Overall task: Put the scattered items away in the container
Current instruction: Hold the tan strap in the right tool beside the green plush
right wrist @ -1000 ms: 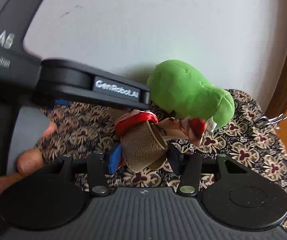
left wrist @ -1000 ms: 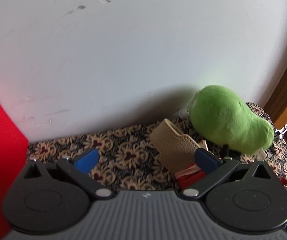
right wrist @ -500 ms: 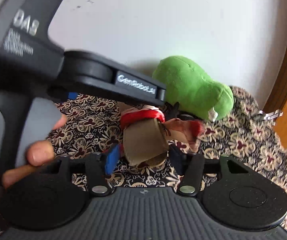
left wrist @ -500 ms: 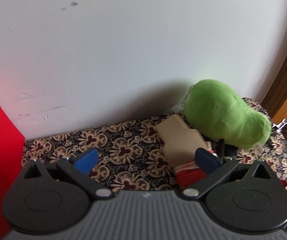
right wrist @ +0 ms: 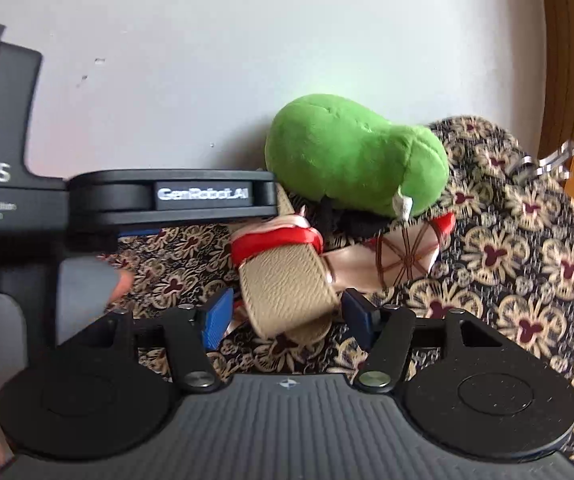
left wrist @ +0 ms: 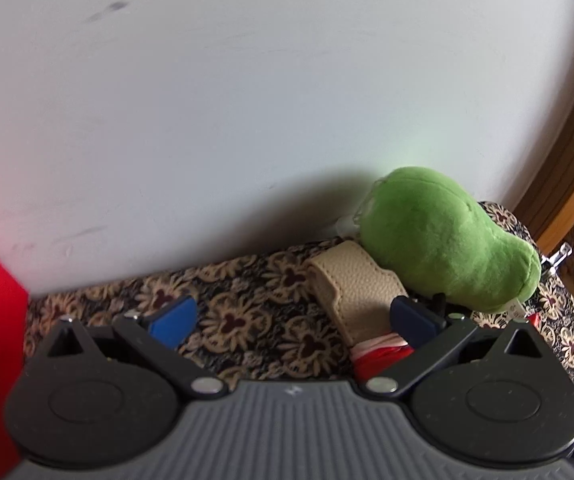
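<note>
The right gripper (right wrist: 283, 316) is spread apart, with a tan leather pouch (right wrist: 287, 292) lying loose between its blue pads in the lower middle. Its jaws do not press it. A green plush toy (right wrist: 351, 164) sits above, by the white wall. The left gripper (left wrist: 291, 316) is spread wide over the flowered cloth (left wrist: 255, 312), holding nothing.

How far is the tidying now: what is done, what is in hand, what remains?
Done: nothing visibly; no container is in view. In hand: nothing; the right tool is open around the beige strap without pressing it, and the left tool is open. Left: the strap, the green plush toy and the red-and-white bundle lie on the patterned cloth.
</note>
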The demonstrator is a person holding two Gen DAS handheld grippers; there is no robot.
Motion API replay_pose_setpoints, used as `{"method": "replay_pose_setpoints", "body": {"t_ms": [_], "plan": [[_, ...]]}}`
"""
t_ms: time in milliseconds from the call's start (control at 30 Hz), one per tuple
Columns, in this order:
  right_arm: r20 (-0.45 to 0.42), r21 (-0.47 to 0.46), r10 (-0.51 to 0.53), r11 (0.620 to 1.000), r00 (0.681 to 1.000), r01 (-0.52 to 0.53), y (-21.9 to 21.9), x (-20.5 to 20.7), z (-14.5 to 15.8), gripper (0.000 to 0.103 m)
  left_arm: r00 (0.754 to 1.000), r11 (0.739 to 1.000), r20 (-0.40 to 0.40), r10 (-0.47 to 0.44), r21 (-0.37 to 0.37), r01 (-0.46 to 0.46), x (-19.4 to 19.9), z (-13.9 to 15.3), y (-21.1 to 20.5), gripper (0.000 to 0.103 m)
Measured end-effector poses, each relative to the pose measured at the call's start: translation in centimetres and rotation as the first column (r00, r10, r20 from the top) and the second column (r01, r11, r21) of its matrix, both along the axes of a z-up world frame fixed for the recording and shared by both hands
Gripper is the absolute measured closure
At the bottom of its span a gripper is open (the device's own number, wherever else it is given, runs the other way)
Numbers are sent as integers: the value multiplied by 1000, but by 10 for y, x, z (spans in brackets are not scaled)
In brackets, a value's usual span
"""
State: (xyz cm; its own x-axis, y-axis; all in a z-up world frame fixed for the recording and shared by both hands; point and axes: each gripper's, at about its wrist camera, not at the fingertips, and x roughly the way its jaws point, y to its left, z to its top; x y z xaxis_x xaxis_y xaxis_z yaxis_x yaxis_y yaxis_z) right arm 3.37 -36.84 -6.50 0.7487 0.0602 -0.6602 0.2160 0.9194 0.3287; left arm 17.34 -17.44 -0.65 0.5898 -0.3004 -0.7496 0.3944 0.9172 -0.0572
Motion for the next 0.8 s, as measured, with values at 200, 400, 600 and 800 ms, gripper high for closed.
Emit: {"method": "replay_pose_setpoints", "body": {"t_ms": [200,400,600,800], "plan": [[45,-211,40,977,998,-30,10,5,15,30,999,999,28,41,30,-42,-7,0,10,0],[-12,-273,65,960,998,-66,19,13,9,52,1000,1000,27,10,29,-11,-9,1,0,0],[-10,-231,37,972,999,-38,13,9,10,54,1000,1000,11,-15,-11,15,-7,-4,-1,0],[-3,-200,37,979,999,-37,13,-2,19,56,997,996,30,-74,-49,76,-21,-2,8,22]]}}
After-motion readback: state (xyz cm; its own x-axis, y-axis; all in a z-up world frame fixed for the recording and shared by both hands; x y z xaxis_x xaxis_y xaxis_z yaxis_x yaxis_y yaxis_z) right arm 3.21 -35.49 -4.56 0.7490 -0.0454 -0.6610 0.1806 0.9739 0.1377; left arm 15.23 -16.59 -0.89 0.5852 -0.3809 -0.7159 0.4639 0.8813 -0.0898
